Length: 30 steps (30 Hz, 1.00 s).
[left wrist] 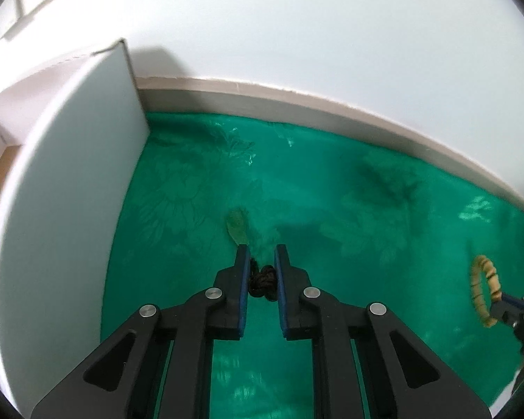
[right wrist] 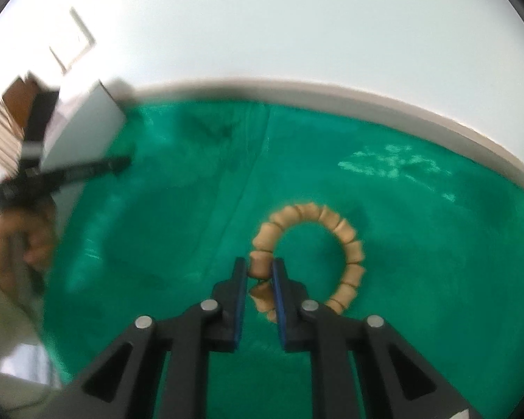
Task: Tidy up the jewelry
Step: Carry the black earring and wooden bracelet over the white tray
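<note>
From the left wrist, the left gripper point(left wrist: 261, 256) is clenched on a dark knotted cord point(left wrist: 262, 279) whose pale green pendant point(left wrist: 237, 228) lies just beyond on the green cloth point(left wrist: 366, 209) — soft, light, best held at the knot. From the right wrist, the right gripper point(right wrist: 258, 270) grasps the tan bead bracelet point(right wrist: 346, 244) at its near-left beads — probably stretchy, light, slightly slippery.

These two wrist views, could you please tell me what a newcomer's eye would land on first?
The bright green patterned cloth fills both views. On it lies a ring-shaped bracelet of tan wooden beads, and the right gripper has closed on one bead at its near side. In the left wrist view, the left gripper pinches a dark knotted cord with a pale green pendant, and a tall white box stands to the left.
</note>
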{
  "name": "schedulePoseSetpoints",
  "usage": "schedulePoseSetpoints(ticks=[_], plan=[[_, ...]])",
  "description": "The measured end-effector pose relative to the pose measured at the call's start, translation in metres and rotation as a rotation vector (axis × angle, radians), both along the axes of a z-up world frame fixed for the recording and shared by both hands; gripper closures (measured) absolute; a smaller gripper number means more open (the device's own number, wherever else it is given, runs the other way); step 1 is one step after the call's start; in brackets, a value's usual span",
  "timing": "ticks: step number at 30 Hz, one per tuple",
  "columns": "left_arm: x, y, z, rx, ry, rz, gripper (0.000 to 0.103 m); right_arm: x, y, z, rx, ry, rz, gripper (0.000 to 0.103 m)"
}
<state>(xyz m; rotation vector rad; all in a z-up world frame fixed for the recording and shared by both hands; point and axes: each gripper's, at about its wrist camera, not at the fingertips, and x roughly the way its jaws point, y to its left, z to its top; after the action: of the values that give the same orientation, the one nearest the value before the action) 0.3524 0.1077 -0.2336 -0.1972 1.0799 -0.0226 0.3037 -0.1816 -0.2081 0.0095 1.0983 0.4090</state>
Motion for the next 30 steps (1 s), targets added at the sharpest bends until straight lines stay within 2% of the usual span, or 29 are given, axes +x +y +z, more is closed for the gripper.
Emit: schedulePoseSetpoints(ticks=[7, 11, 17, 23, 30], plan=[[-0.047, 0.004, 0.03, -0.056, -0.043, 0.017, 0.091, -0.016, -0.027, 0.026, 0.175, 0.044, -0.063, 0.088], [-0.062, 0.011, 0.043, -0.087, -0.054, 0.03, 0.091, -0.021, -0.031, 0.033, 0.193, 0.042, -0.074, 0.088], [-0.095, 0.02, 0.071, -0.084, -0.058, 0.071, 0.091, -0.03, -0.022, 0.046, 0.207, 0.029, -0.036, 0.088], [-0.13, 0.034, 0.104, -0.136, -0.057, 0.125, 0.091, -0.036, 0.01, 0.061, 0.216, 0.015, 0.048, 0.088], [-0.182, 0.083, 0.162, -0.177, -0.134, 0.217, 0.091, -0.04, 0.073, 0.094, 0.253, -0.024, 0.207, 0.088]])
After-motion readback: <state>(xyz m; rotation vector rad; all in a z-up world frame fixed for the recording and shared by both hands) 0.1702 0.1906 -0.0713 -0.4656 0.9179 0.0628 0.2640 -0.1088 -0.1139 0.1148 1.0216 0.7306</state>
